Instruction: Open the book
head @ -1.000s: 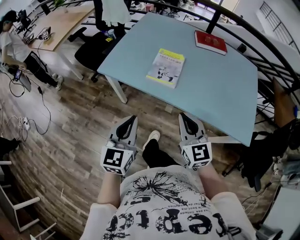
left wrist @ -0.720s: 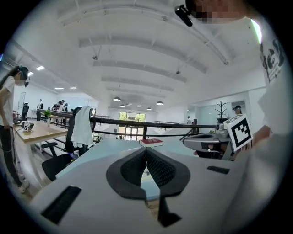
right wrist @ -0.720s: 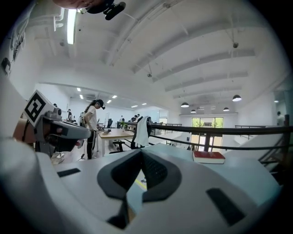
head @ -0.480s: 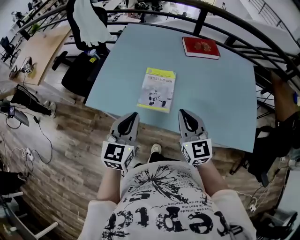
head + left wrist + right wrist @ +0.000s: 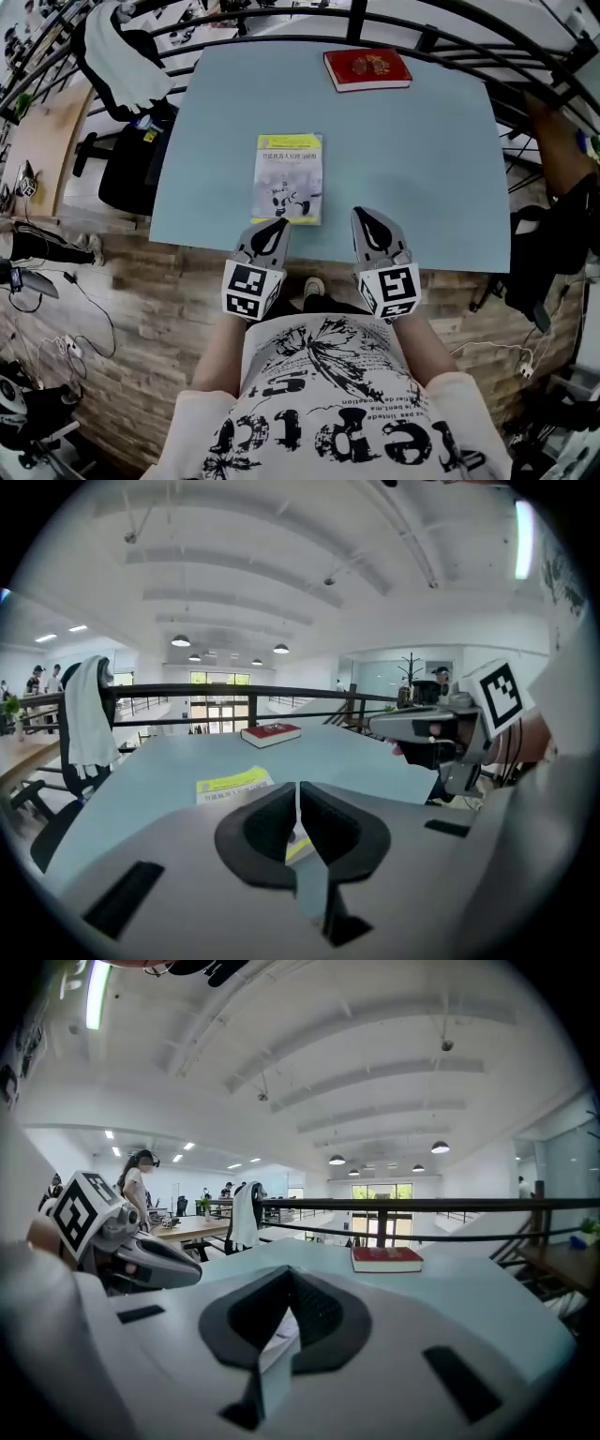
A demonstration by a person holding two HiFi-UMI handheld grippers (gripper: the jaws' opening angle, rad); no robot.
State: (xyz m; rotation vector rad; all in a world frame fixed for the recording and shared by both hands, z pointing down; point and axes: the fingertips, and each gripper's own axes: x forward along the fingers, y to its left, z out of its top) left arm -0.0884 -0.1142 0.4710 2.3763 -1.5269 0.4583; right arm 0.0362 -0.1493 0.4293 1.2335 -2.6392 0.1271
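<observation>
Here the yellow-and-white book (image 5: 289, 176) lies closed and flat on the pale blue desk (image 5: 422, 159), close to the near edge, while a red book (image 5: 367, 68) sits well apart at the far edge by the railing. The left gripper (image 5: 278, 225) has its jaws pressed together with nothing between them, their tip over the book's near left corner, though I cannot tell whether it touches. The right gripper (image 5: 364, 214), jaws likewise closed and empty, hangs over bare desk just right of the book.
</observation>
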